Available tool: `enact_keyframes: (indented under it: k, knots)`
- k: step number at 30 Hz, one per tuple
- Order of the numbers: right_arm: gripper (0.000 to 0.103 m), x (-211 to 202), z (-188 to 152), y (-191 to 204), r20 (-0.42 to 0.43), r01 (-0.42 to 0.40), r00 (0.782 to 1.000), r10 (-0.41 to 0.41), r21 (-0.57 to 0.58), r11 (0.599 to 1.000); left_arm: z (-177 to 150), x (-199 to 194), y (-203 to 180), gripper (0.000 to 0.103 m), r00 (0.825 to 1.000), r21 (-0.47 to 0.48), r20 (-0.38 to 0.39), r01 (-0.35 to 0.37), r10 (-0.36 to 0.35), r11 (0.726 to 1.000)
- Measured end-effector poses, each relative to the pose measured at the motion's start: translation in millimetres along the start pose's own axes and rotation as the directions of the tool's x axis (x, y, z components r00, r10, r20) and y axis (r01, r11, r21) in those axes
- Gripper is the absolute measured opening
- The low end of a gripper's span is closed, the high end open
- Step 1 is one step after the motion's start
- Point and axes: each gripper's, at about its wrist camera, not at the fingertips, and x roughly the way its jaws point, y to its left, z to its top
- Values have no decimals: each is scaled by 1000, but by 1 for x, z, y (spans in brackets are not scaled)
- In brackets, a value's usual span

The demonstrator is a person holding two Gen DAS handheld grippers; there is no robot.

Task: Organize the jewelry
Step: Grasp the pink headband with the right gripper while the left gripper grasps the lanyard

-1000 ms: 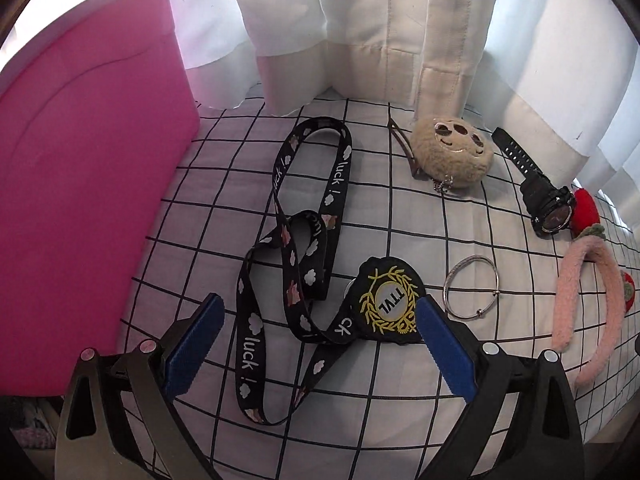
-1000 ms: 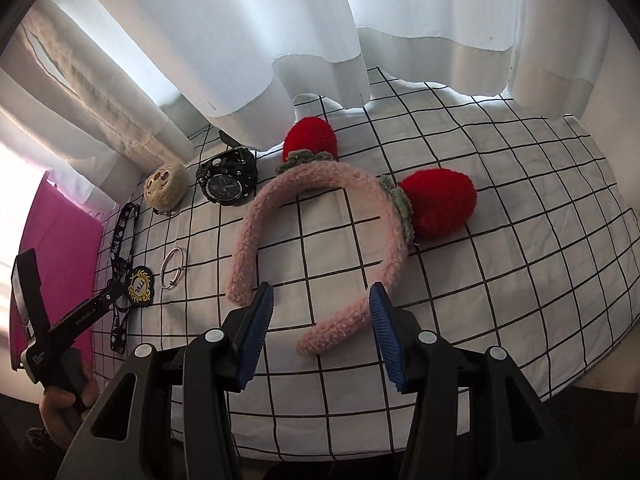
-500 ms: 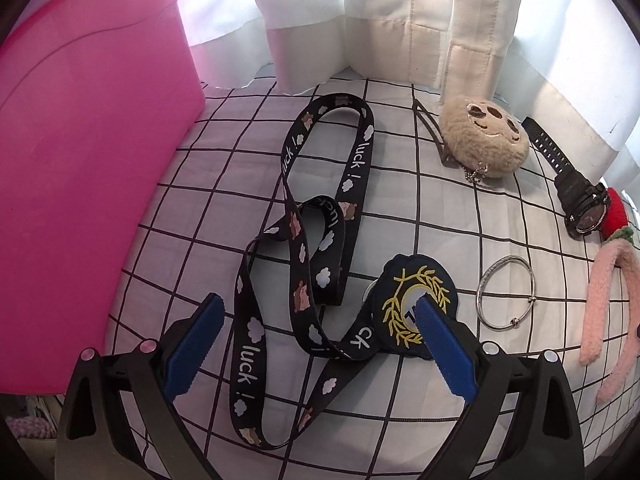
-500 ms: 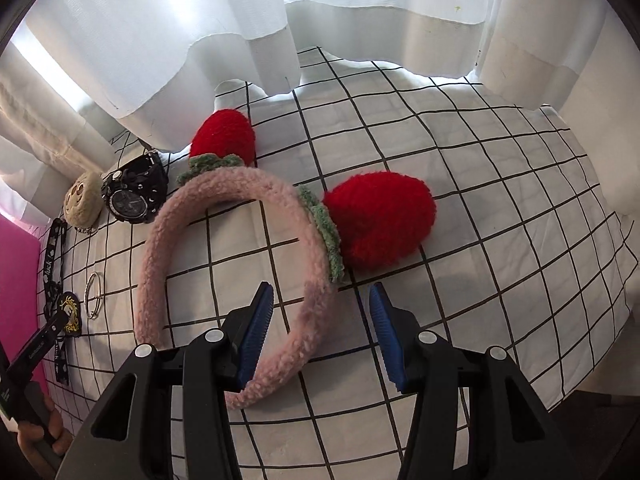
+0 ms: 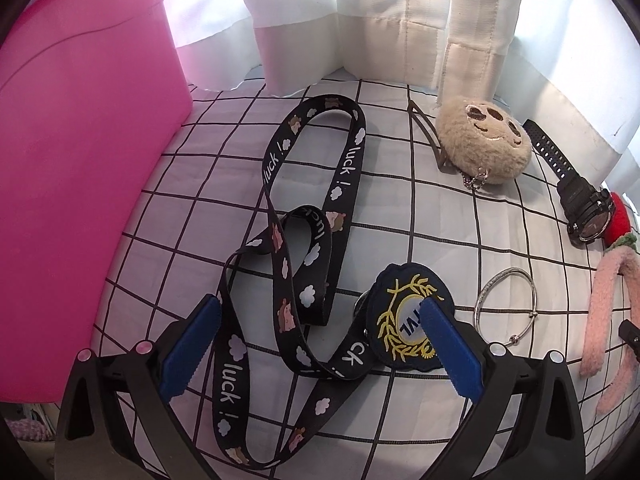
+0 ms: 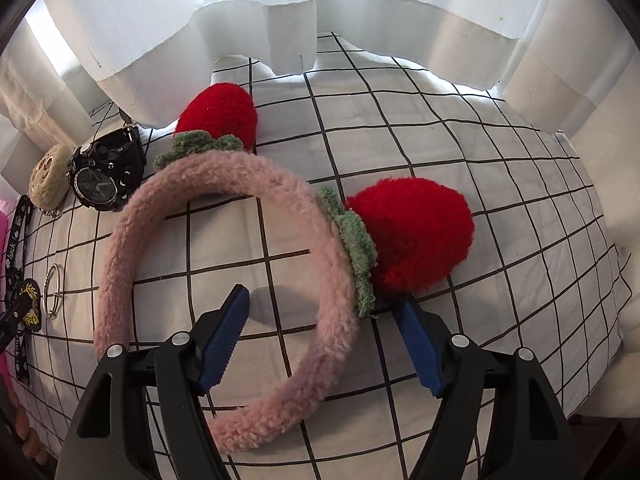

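Observation:
My left gripper (image 5: 320, 316) is open, low over a black "luck!" lanyard (image 5: 308, 216) lying looped on the checked cloth; its right finger overlaps the lanyard's round black-and-gold badge (image 5: 404, 320). My right gripper (image 6: 324, 304) is open, its jaws on either side of the right arm of a fuzzy pink headband (image 6: 168, 184) with two red strawberry ears (image 6: 416, 228). A silver bangle (image 5: 506, 306), a beige plush smiley keychain (image 5: 484, 144) and a black watch (image 5: 584, 208) lie between the two grippers. The watch also shows in the right wrist view (image 6: 104, 172).
A tall pink box (image 5: 80, 152) stands at the left of the cloth. White curtains (image 6: 280, 12) hang along the back edge. The checked cloth (image 6: 500, 168) extends bare to the right of the headband.
My left gripper has moved forward and down over the lanyard, its right finger now over the badge. My right gripper has moved in over the headband and opened wider around its right arm.

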Motion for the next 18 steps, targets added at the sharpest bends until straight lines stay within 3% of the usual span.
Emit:
enact_keyframes:
  k: [2,5,12,14,18]
  knots:
    - [85,2,-2,7,5,15,1000,-15,-54,998,-1,2,3,98,1000,-17,-2,27,-27,999]
    - [90,4,-2,6,2,-5,1000,5,-37,999,-2,7,6,98,998,-22,-3,62,-62,998]
    - [92,6,-1,11,8,6,1000,-6,-41,999,-2,10,1,97,998,18,-5,58,-58,998]
    - [92,5,0,12,10,0,1000,0,-43,999,-4,8,-2,93,998,26,1,60,-60,998]
    - [90,6,-3,18,14,-3,1000,4,-45,999,-15,-6,-19,52,994,94,28,102,-105,990]
